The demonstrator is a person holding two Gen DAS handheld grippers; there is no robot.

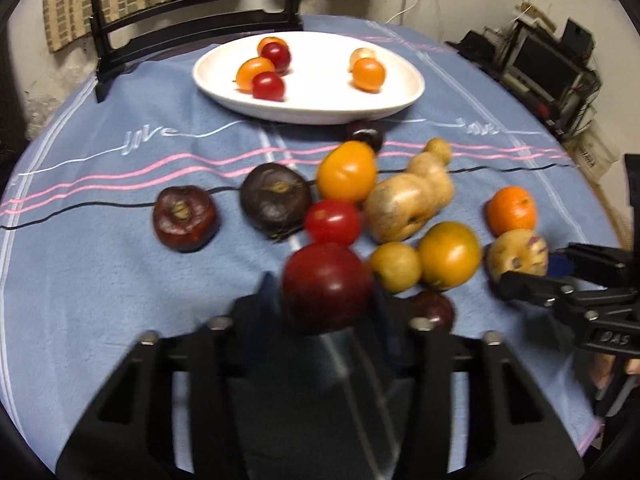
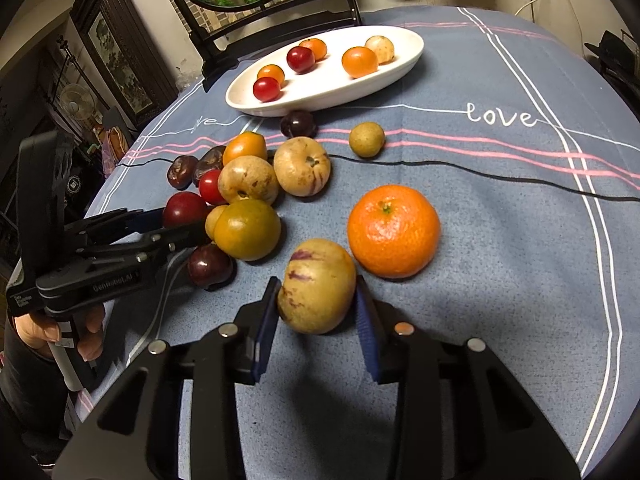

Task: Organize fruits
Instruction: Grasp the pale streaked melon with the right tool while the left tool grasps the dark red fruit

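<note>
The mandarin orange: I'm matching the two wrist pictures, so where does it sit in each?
Left wrist view: the mandarin orange lies at the right edge, just above the purple-streaked yellow fruit.
Right wrist view: the mandarin orange lies right of centre, just up and right of that same fruit.
Shared landmark: the white plate, at the top.

Left gripper (image 1: 326, 300) points steeply down, its jaws closed in on a dark red fruit (image 1: 326, 286), pads tight on both sides. A hand (image 2: 60, 328) wraps the handle below it, fingers curled round. Right gripper (image 2: 316, 312) also angles down, blue pads (image 2: 266, 328) set against a yellow, purple-streaked fruit (image 2: 316, 286), one on each flank, gripping it.
</note>
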